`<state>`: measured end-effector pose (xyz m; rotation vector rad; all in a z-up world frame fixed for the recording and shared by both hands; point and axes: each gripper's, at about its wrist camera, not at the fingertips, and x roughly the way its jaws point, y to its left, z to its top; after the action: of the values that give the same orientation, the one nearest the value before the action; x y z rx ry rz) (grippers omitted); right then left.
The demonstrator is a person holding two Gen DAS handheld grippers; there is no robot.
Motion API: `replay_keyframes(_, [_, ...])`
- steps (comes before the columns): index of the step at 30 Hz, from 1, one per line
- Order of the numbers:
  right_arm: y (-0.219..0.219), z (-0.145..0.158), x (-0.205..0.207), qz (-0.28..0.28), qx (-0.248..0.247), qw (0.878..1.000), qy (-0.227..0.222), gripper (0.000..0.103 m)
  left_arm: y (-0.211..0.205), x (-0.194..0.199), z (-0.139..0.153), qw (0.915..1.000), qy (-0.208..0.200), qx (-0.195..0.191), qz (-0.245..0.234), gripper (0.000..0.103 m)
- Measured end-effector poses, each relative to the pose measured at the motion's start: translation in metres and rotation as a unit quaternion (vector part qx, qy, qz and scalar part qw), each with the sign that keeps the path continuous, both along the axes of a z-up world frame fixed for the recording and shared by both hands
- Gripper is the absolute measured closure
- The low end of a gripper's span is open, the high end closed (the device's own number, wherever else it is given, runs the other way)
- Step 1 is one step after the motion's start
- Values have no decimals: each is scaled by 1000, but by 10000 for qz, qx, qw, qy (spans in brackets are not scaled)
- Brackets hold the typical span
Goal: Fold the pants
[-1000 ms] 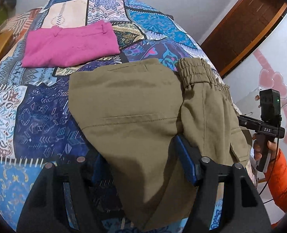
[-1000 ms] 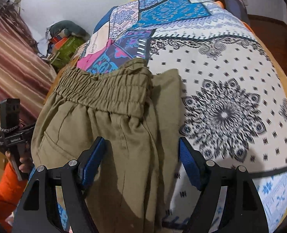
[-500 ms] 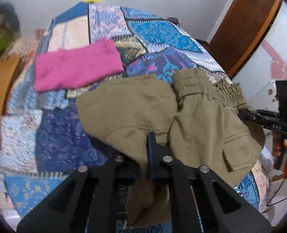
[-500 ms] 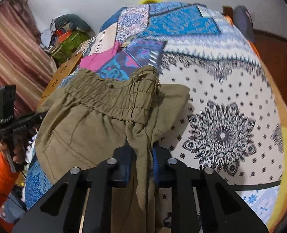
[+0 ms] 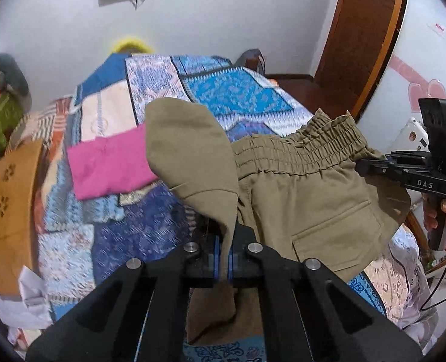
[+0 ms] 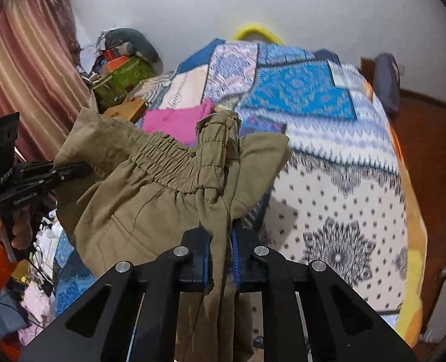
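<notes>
At the left of the left wrist view we note a folded pink garment (image 5: 111, 163) lying flat on the patchwork bedspread (image 5: 235, 96), well apart from the work in hand; we judge it set aside as already folded. Just right of it, the olive pants (image 5: 301, 193) hang clear of the bed, held up so that the cloth can drape and be brought over on itself.

Our left gripper (image 5: 222, 259) is clamped tight on a thin fold of the pants, the blue pads pressed against the cloth on both sides. From that pinch the fabric rises ahead of the fingers in a rounded flap, and a short tail hangs below them.

Further right in the same view, the elastic waistband (image 5: 301, 144) runs across to our right gripper (image 5: 371, 166), which meets the cloth at its far edge.

In the right wrist view, the right gripper (image 6: 220, 259) has a thicker bunch of the pants between its pads, which press on it while the jaws are closing the last little way. The waistband (image 6: 162, 163) lies ahead and to the left of the fingers, and the cloth spans towards the left gripper (image 6: 72, 170).

We judge the two grips, one at each side, are meant to keep the garment spread and level.
</notes>
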<state>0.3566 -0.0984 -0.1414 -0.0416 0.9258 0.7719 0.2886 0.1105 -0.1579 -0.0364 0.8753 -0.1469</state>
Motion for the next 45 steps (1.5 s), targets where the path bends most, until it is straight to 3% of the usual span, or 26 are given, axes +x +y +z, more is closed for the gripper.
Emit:
replay_keyframes(12, [67, 47, 40, 167, 191, 9975, -663, 93, 71, 33, 40, 9981, -340, 5, 520, 100])
replay_keyframes(20, [126, 40, 82, 352, 185, 9962, -776, 93, 129, 80, 27, 9954, -251, 129, 916, 100])
replay_keyframes(26, [175, 10, 113, 446, 34, 9962, -750, 93, 177, 121, -8, 9927, -11, 156, 1193, 100])
replay_keyframes(34, [225, -36, 149, 451, -400, 9958, -696, 93, 222, 166, -88, 9880, 300, -7, 1515, 100])
replay_keyframes(40, [245, -82, 172, 428, -950, 9931, -533, 93, 243, 195, -141, 9824, 737, 252, 1695, 100])
replay_keyframes(45, [238, -103, 184, 433, -1245, 9909, -274, 89, 258, 191, -159, 9816, 825, 254, 1704, 84])
